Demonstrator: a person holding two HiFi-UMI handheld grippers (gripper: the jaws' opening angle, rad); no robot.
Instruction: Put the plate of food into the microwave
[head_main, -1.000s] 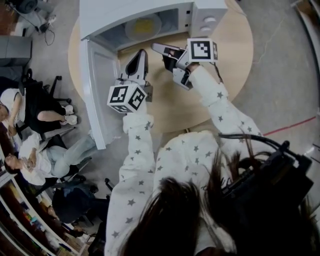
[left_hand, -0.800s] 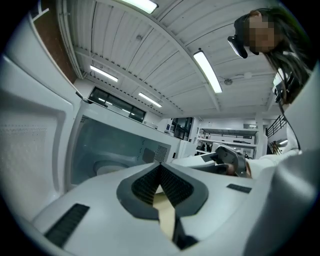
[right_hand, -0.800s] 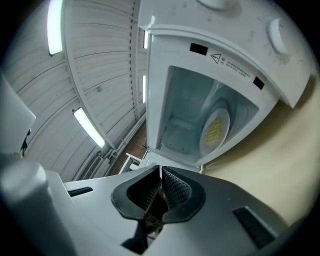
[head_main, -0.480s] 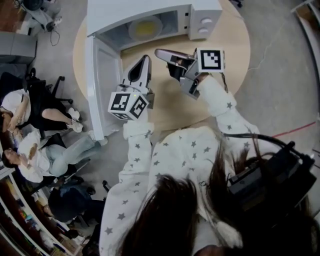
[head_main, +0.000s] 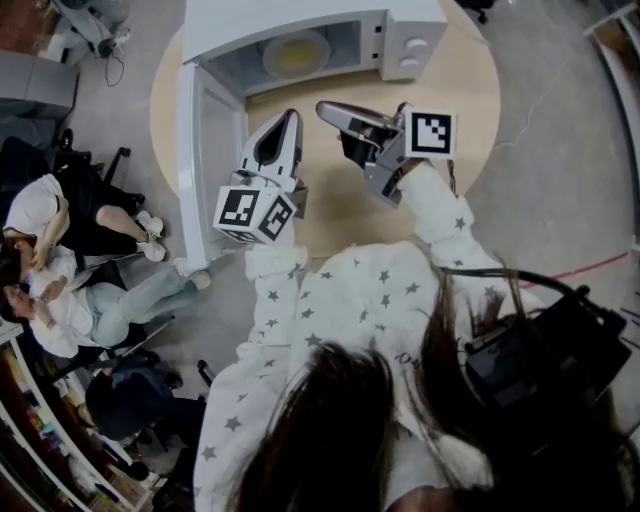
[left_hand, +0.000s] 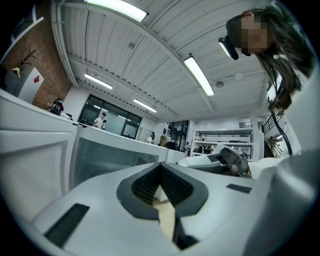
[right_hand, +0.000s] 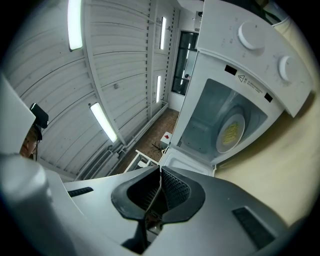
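A white microwave (head_main: 400, 30) stands at the far side of a round wooden table (head_main: 470, 110), its door (head_main: 205, 160) swung open to the left. Inside it sits a plate of yellow food (head_main: 296, 55), also visible as the plate (right_hand: 231, 132) in the right gripper view. My left gripper (head_main: 288, 117) hovers over the table in front of the open cavity, jaws together and empty. My right gripper (head_main: 325, 107) is beside it, pointing left, shut with nothing in it. In their own views the left gripper (left_hand: 161, 172) and right gripper (right_hand: 160, 172) both show closed pads.
Several people sit on chairs (head_main: 70, 240) on the floor to the left of the table. The open door overhangs the table's left edge. Bare tabletop lies in front of the microwave and to the right of my right gripper.
Both grippers have drawn back slightly from the microwave toward me and shifted a little right. The plate stays inside the cavity.
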